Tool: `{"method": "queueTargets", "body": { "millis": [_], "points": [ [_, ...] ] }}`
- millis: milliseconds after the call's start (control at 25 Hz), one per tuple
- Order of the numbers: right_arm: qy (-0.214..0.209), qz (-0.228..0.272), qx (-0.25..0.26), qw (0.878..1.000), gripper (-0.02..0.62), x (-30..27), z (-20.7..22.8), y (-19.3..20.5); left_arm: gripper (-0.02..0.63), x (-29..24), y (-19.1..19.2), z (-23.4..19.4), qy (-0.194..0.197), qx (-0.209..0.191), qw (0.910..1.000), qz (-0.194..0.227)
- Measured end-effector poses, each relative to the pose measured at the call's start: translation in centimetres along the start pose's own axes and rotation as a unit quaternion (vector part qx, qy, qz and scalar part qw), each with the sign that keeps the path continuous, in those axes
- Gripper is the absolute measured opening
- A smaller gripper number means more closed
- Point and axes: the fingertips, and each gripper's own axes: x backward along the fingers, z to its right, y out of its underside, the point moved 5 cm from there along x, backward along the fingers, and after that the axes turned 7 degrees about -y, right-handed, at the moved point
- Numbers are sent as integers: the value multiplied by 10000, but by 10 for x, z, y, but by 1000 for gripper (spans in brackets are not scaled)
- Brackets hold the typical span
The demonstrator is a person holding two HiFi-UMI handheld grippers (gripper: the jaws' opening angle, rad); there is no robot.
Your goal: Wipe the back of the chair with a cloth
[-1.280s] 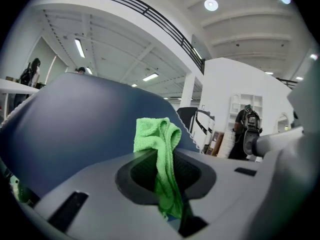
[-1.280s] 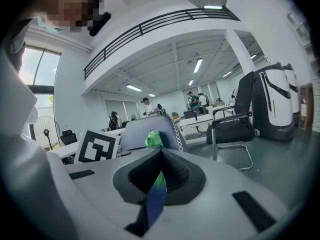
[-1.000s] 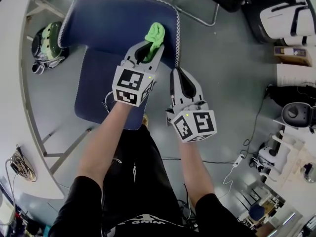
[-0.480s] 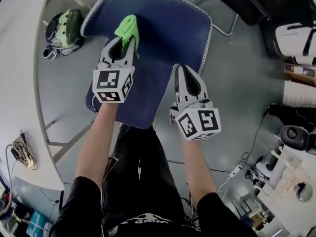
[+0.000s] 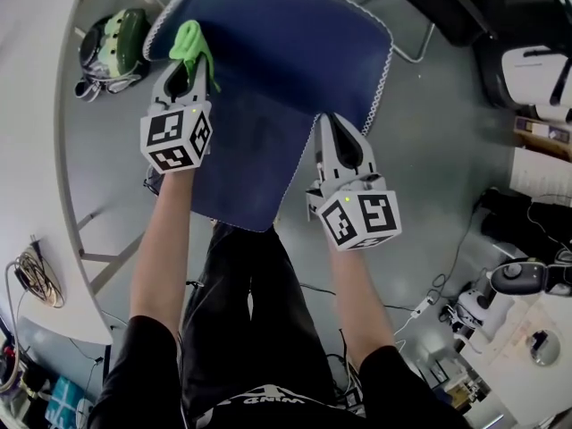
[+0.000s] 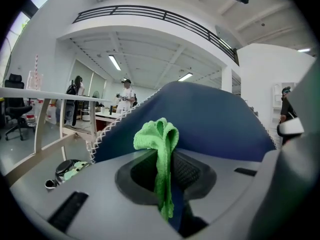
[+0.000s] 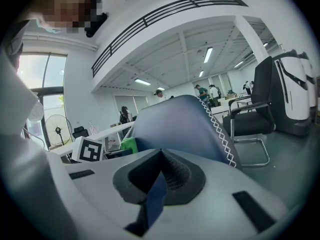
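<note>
Sliding left, left gripper (image 5: 189,63) clamps cloth (image 5: 187,38) on chair back (image 5: 286,43); right gripper (image 5: 334,129) pinches its edge.

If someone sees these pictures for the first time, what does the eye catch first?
The bright green cloth, pinched in the left gripper, stands out against the blue chair at the upper left of the head view. The right gripper is closed on that chair's right edge.

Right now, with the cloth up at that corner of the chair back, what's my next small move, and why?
Probably drag the left gripper and its green cloth rightward along the chair back: the cloth sits at the back's left corner, and the right gripper clamps its edge.
</note>
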Motion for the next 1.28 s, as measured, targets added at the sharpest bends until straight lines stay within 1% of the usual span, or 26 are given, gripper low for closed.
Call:
{"method": "queueTargets", "body": {
  "millis": [240,400,520,640,720,800,960,1040,1080,1160,1280],
  "points": [
    [19,-64,60,10000,-8,7,10,0,61,-15,6,37,348,-16,9994,-21],
    [215,-44,55,9997,-8,20,26,-2,60,-18,13,71,645,121,9978,-100],
    [365,4,27,9993,-8,29,36,-2,60,-16,19,104,958,170,9951,-148],
    [481,68,7,9988,-8,40,43,-2,60,-9,25,141,1369,116,9903,-188],
    [564,99,-5,9984,-8,49,48,-3,60,-2,30,167,1668,63,9857,-233],
    [697,96,-2,9975,-8,60,54,-5,60,7,35,196,2033,-4,9787,-269],
    [883,202,-23,9959,-8,74,62,-8,60,32,41,247,2847,-204,9579,-305],
    [941,257,-26,9952,-8,79,65,-10,60,43,42,262,3121,-207,9493,-316],
    [971,278,-27,9949,-8,82,66,-11,60,47,42,265,3184,-195,9472,-318],
    [1027,299,-21,9943,-8,86,68,-13,60,51,43,263,3167,-167,9479,-313],
    [1049,304,17,9940,-8,88,68,-14,60,51,41,239,2917,-182,9559,-276]
  ]
}}
